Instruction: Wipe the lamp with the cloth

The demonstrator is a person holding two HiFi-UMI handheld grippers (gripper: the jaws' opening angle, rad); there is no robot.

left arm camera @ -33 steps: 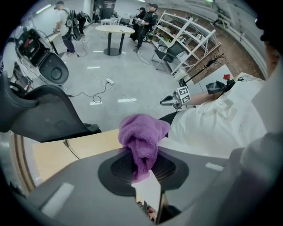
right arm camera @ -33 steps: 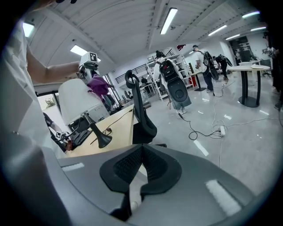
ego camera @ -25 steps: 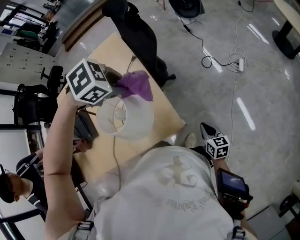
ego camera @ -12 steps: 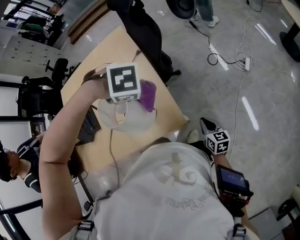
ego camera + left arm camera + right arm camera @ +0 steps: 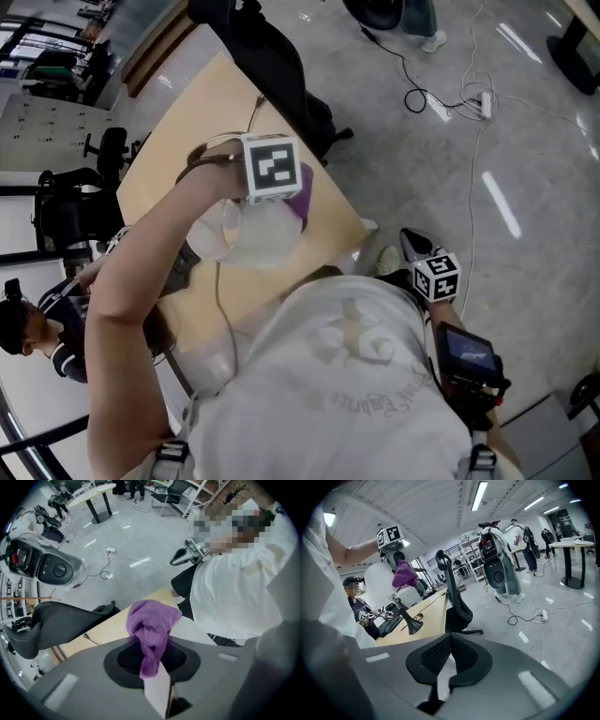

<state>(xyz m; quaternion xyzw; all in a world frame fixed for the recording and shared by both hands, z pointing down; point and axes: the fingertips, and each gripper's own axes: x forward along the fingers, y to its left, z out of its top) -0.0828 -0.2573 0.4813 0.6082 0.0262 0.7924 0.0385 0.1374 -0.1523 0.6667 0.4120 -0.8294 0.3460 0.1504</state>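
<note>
Cloth (image 5: 152, 618), purple, is bunched and clamped between the narrowly spaced jaws of the left gripper (image 5: 150, 641), one end hanging back over the pads. This gripper points steeply down over the tan table (image 5: 187, 131). The cloth lies against the upper side of the white lamp shade (image 5: 251, 239), and contact looks likely in the head view. The lamp's black base (image 5: 410, 624) stands on the table. Right gripper (image 5: 449, 639) is held low at the person's side, well apart from the lamp, jaws closed together with nothing between them.
</note>
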